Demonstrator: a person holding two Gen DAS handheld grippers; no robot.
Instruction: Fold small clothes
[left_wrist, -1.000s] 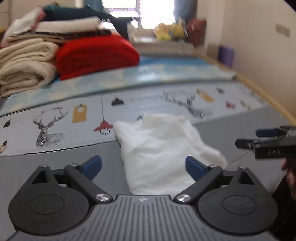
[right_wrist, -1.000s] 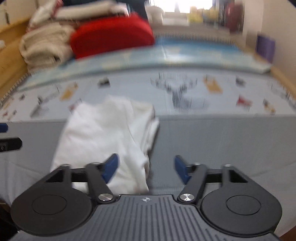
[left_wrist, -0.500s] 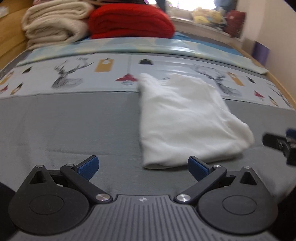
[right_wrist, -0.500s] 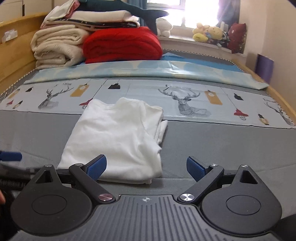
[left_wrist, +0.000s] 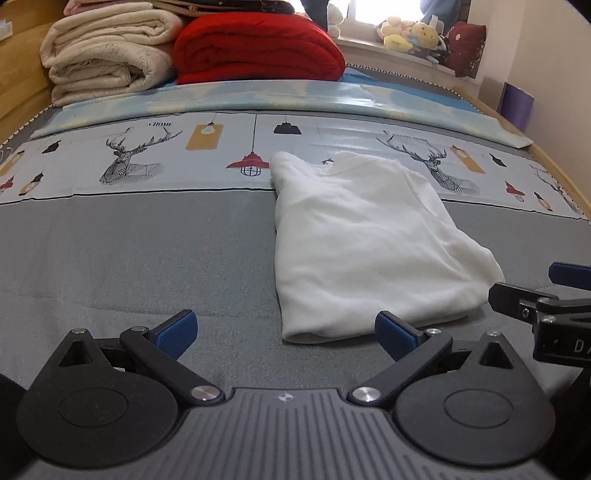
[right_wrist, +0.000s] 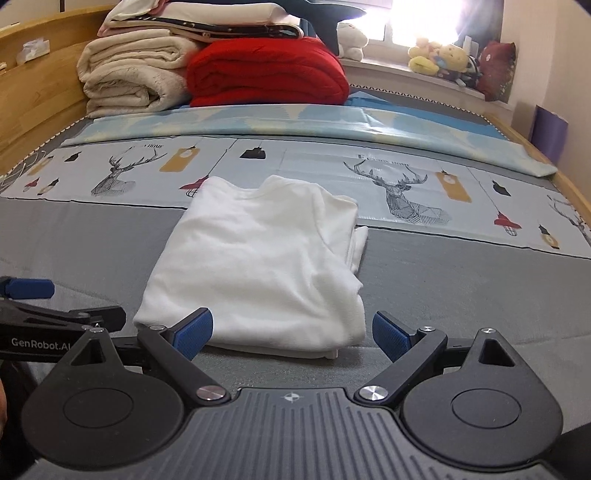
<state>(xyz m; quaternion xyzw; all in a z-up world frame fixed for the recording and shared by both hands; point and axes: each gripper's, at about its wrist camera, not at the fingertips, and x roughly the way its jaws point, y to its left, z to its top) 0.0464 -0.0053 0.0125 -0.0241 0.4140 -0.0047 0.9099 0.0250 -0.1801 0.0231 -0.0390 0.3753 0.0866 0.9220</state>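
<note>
Shirt, white, folded into a compact stack, lies flat on the bed. Near part sits on the grey sheet; far end overlaps the printed deer band. Right wrist view: layered edges visible along the right side and at the near right corner.

Left tool: fingers spread wide apart, nothing between them, low over the grey sheet just short of the shirt's near left corner. Right blue pad sits just in front of the shirt's near hem; contact cannot be told.

Right tool: fingers wide apart, empty, in front of the shirt's near hem. Left pad overlaps the hem in view; contact cannot be told. Both tools side by side, each visible at the edge of the other's view.

Background at the head of the bed: red blanket, cream blankets beside it, plush toys on the windowsill.
</note>
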